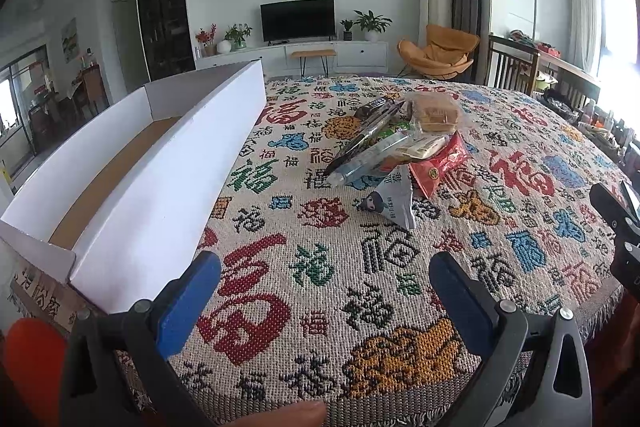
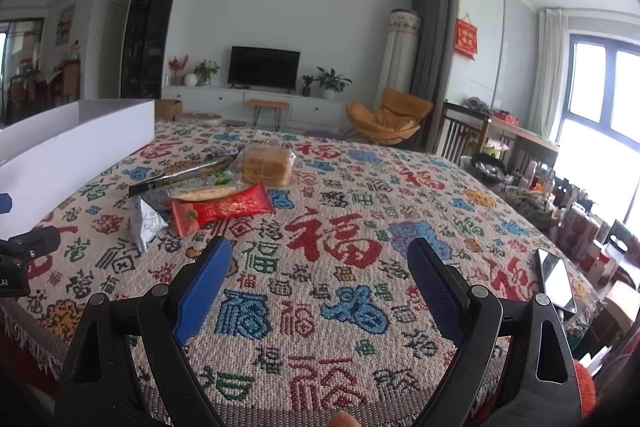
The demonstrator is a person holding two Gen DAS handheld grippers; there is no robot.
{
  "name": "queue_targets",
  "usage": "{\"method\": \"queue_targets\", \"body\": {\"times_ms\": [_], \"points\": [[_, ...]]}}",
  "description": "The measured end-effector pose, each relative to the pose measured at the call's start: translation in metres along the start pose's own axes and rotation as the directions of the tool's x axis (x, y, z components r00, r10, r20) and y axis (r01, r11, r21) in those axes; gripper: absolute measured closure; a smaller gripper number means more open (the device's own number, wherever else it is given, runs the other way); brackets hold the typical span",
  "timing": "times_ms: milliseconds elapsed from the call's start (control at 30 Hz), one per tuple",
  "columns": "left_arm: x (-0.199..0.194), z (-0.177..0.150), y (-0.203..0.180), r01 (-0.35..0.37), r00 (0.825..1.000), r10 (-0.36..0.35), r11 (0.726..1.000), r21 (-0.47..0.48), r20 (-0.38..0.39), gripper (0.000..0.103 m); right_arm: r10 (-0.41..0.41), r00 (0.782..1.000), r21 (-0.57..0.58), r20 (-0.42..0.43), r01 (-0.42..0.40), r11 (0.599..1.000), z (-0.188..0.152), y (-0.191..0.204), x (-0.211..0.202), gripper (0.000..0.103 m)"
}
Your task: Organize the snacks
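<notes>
Several snack packets [image 1: 394, 143] lie heaped near the middle of the surface [image 1: 344, 267], which is covered by a woven cloth patterned with red, blue, green and orange characters. A wrapped loaf of bread [image 2: 265, 166] sits at the far end of the heap, a red packet [image 2: 222, 211] lies on its near right side, and a small grey-white pouch [image 2: 145, 223] stands at the near end. Left of the heap, well apart from it, a long white cardboard box [image 1: 132, 179] stands open. The left claw [image 1: 324, 291] hovers low over the cloth, blue pads spread wide, gripping nothing. The right claw [image 2: 320, 279] is likewise wide and bare. A phone [image 2: 556, 281] rests by the right edge.
</notes>
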State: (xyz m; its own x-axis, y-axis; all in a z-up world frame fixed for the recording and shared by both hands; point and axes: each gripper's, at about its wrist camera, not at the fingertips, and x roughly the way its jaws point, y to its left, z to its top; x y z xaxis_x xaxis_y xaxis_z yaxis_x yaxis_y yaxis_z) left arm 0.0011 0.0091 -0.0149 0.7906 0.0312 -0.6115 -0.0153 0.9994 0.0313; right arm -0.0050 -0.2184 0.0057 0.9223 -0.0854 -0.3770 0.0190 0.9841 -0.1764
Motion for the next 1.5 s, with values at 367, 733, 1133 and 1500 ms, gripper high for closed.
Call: {"method": "queue_targets", "body": {"times_ms": [367, 733, 1133, 1500], "points": [[0.0035, -0.0014, -0.0048, -0.004, 1.000, 0.004, 1.000, 0.018, 0.000, 0.000, 0.002, 1.000, 0.010, 0.002, -0.002, 1.000, -0.0006, -0.0018, 0.0017, 0.011], [0.0061, -0.0034, -0.0048, -0.007, 1.000, 0.007, 1.000, 0.023, -0.005, 0.000, 0.010, 1.000, 0.001, -0.013, -0.010, 1.000, -0.0026, 0.0007, 0.0043, 0.011], [0.0085, -0.0041, -0.0053, -0.010, 1.000, 0.010, 1.000, 0.028, -0.008, 0.000, 0.013, 1.000, -0.002, -0.020, -0.014, 1.000, -0.0033, 0.0014, 0.0064, 0.011], [0.0084, -0.0043, -0.0056, -0.010, 1.000, 0.010, 1.000, 0.028, -0.008, 0.000, 0.014, 1.000, -0.003, -0.020, -0.014, 1.000, -0.0033, 0.0020, 0.0070, 0.011]]}}
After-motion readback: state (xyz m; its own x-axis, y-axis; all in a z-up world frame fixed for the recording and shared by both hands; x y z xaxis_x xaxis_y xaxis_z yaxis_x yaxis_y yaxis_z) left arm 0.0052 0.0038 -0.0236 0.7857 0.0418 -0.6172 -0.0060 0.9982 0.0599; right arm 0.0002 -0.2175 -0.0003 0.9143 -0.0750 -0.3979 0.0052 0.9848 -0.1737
